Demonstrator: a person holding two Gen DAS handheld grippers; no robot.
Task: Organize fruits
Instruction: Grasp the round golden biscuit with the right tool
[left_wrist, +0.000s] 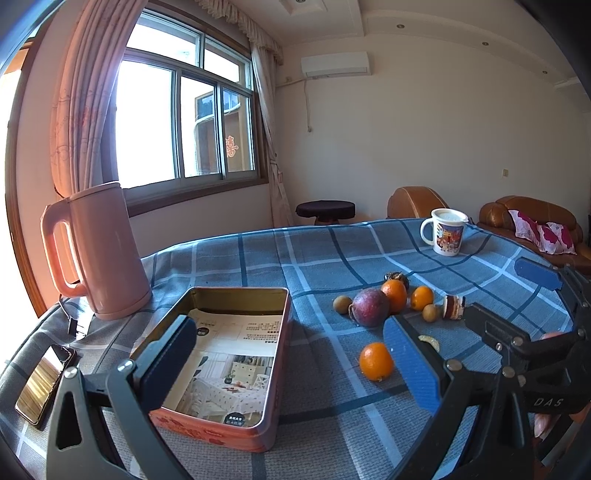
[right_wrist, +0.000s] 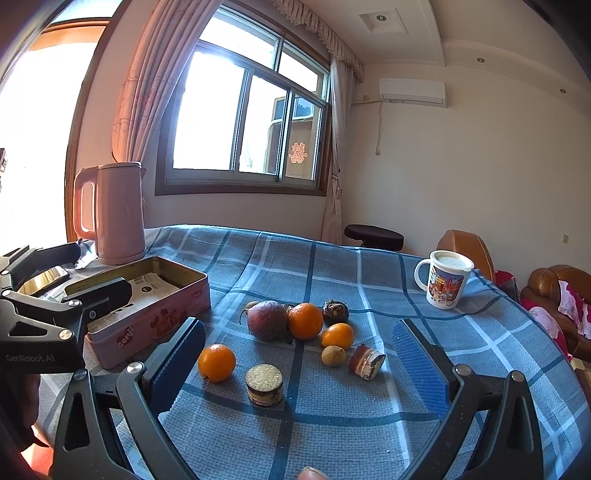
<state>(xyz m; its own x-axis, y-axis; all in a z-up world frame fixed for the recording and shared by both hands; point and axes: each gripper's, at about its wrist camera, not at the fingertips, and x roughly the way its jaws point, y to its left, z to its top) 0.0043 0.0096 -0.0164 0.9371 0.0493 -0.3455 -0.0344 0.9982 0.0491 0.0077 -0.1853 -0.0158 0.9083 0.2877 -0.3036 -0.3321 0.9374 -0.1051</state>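
Loose fruit lies in a cluster on the blue plaid cloth: a dark purple fruit (right_wrist: 267, 319), two oranges (right_wrist: 305, 320) (right_wrist: 337, 335) beside it, a brown longan (right_wrist: 333, 356), a dark wrinkled fruit (right_wrist: 335, 312), and a lone orange (right_wrist: 217, 362) nearer me. My right gripper (right_wrist: 299, 369) hovers open in front of them, holding nothing. An open pink tin (left_wrist: 221, 435), lined with printed paper, sits at the left. My left gripper (left_wrist: 291, 363) is open over the tin's right side, with the lone orange (left_wrist: 376, 361) just inside its right finger.
Two small layered cakes (right_wrist: 264, 384) (right_wrist: 365, 362) lie among the fruit. A pink kettle (left_wrist: 99, 254) and a phone (left_wrist: 40, 384) stand left of the tin. A lidded mug (right_wrist: 445, 280) is at the far right. Brown sofas stand beyond the table.
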